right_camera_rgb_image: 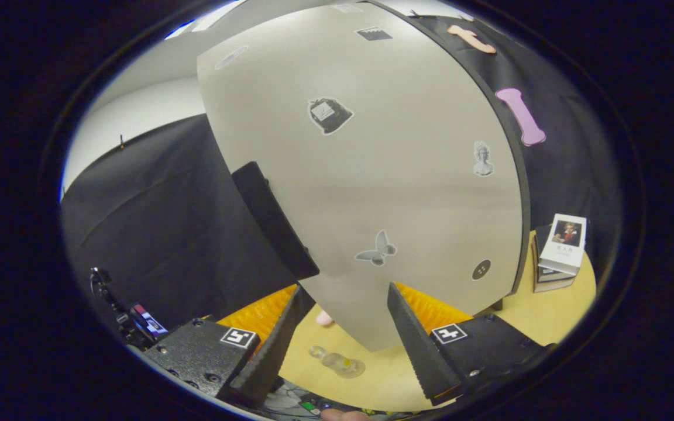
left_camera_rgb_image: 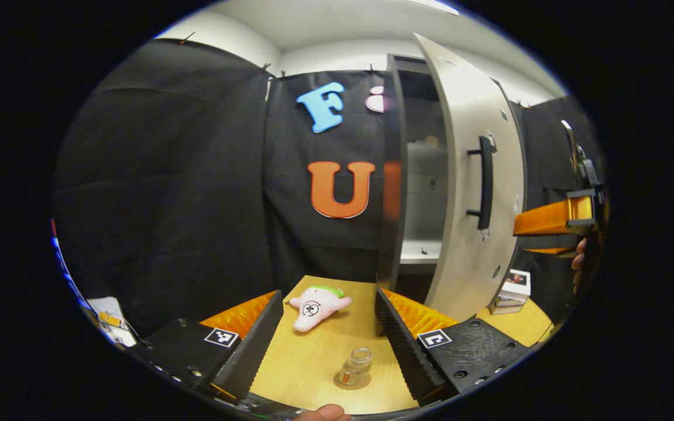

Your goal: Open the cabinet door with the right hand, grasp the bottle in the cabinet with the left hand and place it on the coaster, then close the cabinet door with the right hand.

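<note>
Glass bottle point(left_camera_rgb_image: 358, 363) upright on coaster point(left_camera_rgb_image: 351, 381) on counter point(left_camera_rgb_image: 313, 362), between spread fingers of released left claw point(left_camera_rgb_image: 330, 345); right claw point(right_camera_rgb_image: 346, 339) released near ajar cabinet door point(right_camera_rgb_image: 372, 175).

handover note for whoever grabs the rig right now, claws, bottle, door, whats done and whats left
Left claw: open, empty, over the table with the bottle between its fingers but untouched.
Right claw: open, empty, close to the outer face of the cabinet door, not gripping the handle.
Bottle: upright on the coaster, near the table's front edge.
Door: standing open; the visible cabinet shelf looks bare.
Done: door opened, bottle placed on the coaster.
Left: close the door with the right claw. A pink plush toy lies near the cabinet.
</note>
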